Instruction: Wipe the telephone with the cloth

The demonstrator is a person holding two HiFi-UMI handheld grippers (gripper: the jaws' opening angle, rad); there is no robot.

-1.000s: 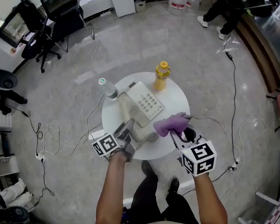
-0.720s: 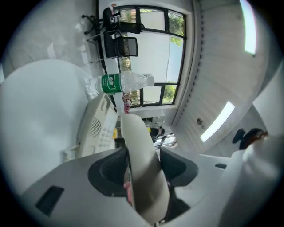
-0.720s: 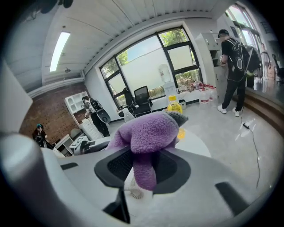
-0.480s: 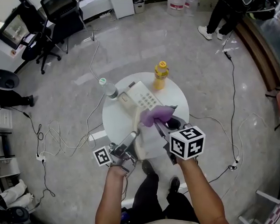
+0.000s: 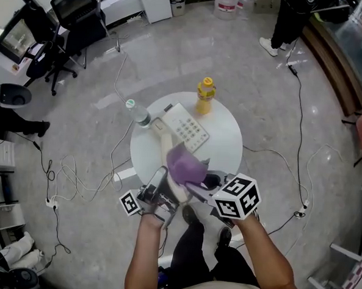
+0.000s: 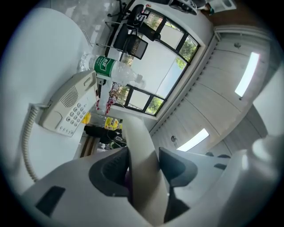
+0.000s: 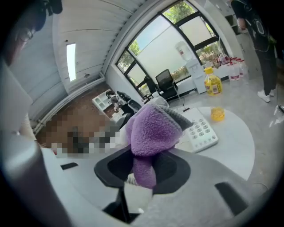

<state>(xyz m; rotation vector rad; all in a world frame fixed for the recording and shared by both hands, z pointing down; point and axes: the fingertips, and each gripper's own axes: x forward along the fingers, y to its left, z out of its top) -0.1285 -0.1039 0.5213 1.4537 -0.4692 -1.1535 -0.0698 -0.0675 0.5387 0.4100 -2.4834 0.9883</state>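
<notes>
The beige telephone (image 5: 188, 130) lies on the round white table (image 5: 227, 148), also seen in the left gripper view (image 6: 67, 107) and the right gripper view (image 7: 200, 130). Its handset (image 5: 166, 148) is lifted off and stands between the jaws of my left gripper (image 5: 160, 193), which are closing on it (image 6: 143, 165). A coiled cord (image 6: 26, 138) runs from the base. My right gripper (image 5: 195, 183) is shut on a purple cloth (image 5: 184, 165), which is pressed against the handset's middle. The cloth (image 7: 152, 128) fills the right gripper's jaws.
A yellow bottle (image 5: 204, 94) stands at the table's far edge and a clear water bottle (image 5: 138, 114) at its left edge. Cables trail over the floor on both sides. Office chairs (image 5: 77, 15) stand at the far left, and a person's legs (image 5: 290, 19) at the far right.
The left gripper has pulled the handset back toward me, off the base. The right gripper has swung left with the cloth, from the table's right edge onto the handset.
</notes>
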